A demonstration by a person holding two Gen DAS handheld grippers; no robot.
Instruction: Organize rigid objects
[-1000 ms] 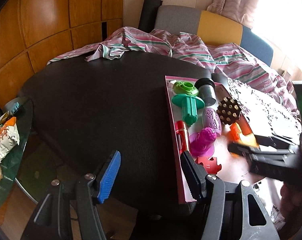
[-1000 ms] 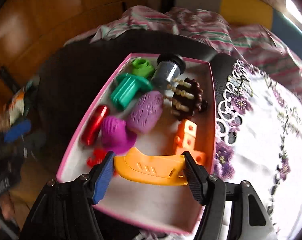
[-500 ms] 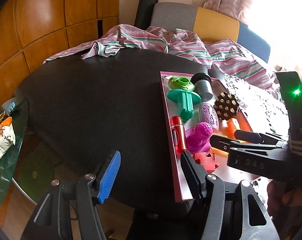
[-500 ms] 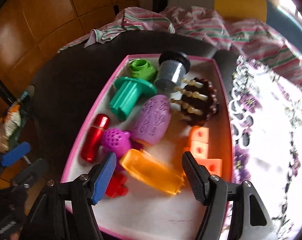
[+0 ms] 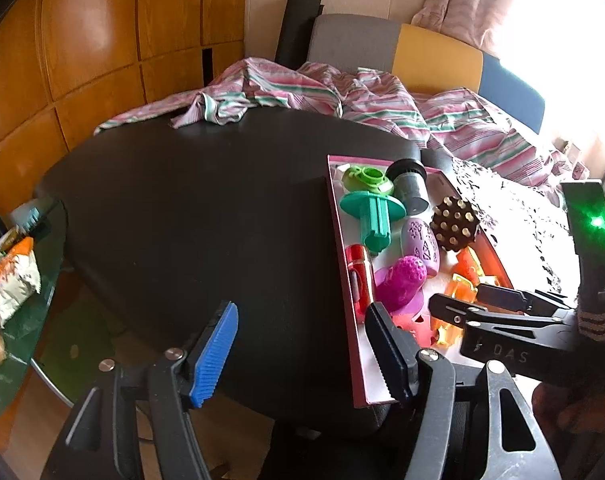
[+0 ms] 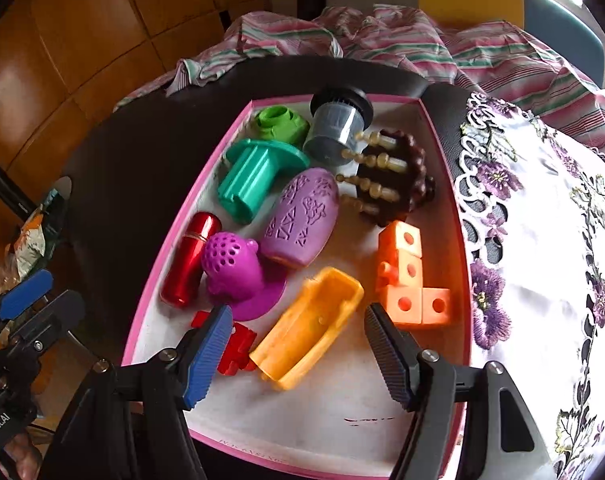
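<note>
One pink-rimmed tray point(image 6: 174, 236) holds ten plastic or metal items: two green pieces, a lime ring point(image 6: 278, 122) and a teal flanged stem point(image 6: 254, 176); two purple pieces, an embossed oval point(image 6: 302, 216) and a perforated magenta dome point(image 6: 234, 272); and two red pieces, a metallic cylinder point(image 6: 188, 260) and a puzzle-like piece point(image 6: 234, 344). There is also one grey cylinder with a black cap point(image 6: 334, 128), one brown pegged disc point(image 6: 394, 176), one cluster of orange cubes point(image 6: 406, 276) and one orange trough point(image 6: 310, 328).

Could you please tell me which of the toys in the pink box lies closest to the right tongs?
The orange trough-shaped piece: it lies open side up between the open right tongs, while the red puzzle piece sits beside the blue pad.
</note>
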